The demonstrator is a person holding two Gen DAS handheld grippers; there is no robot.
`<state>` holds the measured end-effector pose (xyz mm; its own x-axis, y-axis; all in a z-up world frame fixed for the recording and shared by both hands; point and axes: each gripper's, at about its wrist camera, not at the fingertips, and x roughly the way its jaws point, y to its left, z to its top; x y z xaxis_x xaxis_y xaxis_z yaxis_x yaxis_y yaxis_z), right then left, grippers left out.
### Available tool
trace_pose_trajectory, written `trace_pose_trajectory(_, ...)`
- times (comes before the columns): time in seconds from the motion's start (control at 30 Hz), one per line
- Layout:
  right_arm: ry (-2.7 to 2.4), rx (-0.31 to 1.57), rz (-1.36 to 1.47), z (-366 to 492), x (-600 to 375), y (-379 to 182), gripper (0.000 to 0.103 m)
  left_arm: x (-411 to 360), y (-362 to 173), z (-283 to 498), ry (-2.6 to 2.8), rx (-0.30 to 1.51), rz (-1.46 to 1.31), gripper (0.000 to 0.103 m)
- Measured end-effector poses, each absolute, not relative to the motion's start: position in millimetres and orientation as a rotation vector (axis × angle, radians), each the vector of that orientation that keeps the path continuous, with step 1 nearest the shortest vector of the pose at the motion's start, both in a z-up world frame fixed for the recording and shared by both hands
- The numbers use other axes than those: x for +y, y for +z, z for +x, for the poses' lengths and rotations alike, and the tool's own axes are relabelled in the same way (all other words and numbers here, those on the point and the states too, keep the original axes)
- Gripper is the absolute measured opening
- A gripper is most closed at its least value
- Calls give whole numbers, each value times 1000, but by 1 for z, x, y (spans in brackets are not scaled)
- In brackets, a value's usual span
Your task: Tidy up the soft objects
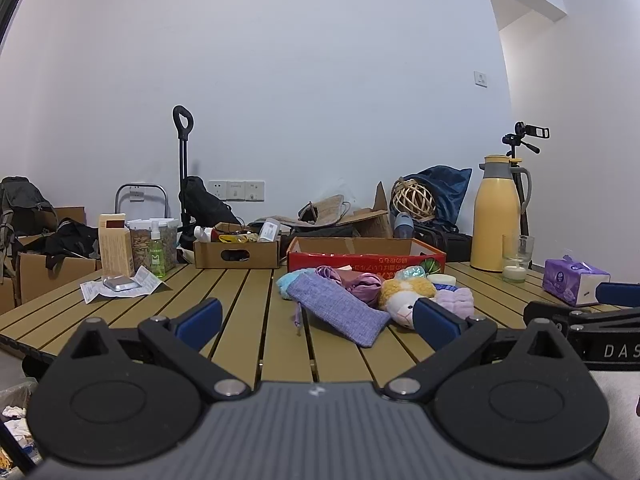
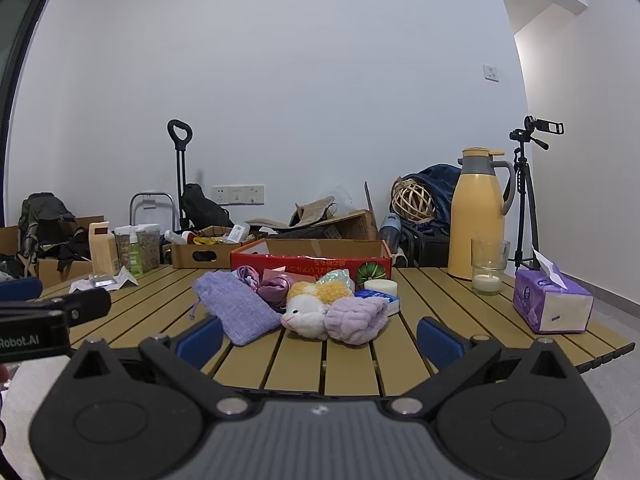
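A slatted wooden table [image 2: 352,364] occupies the middle band of both views, backed by a plain white wall. A red cardboard box [image 2: 308,262] is positioned at the far edge of the table, just above centre frame, with its top open. A yellow thermos jug [image 2: 478,216] is seen upright at the right of the frame, with a glass candle holder [image 2: 489,266] just beside it and a purple tissue pack [image 2: 550,304] nearer the right edge.

The soft objects are gathered in a loose pile at centre frame, directly in front of the red box. A lilac fabric pouch [image 2: 236,306] is laid flat at the left of the pile. A plush toy [image 2: 310,308], white and yellow, is placed beside it, touching a lavender fluffy cloth [image 2: 356,318] at the pile's right. A purple satin item [image 2: 274,286] is tucked behind the pouch.

The right gripper [image 2: 320,338] is held at the lower edge of its view, jaws spread fully apart, with nothing between them. The left gripper [image 1: 318,320] is likewise spread wide and empty at the bottom of its view; the pouch and plush toy are seen beyond its fingers, not gripped.
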<state>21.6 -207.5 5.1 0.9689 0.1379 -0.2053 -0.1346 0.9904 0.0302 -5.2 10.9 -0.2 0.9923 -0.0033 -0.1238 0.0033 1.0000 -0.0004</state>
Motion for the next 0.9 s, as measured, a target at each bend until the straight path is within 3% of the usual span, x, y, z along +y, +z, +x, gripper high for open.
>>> trace_pose_trajectory(0.9, 138, 188, -13, 17, -205, 5, 103, 8, 1, -5, -5, 126, 2, 103)
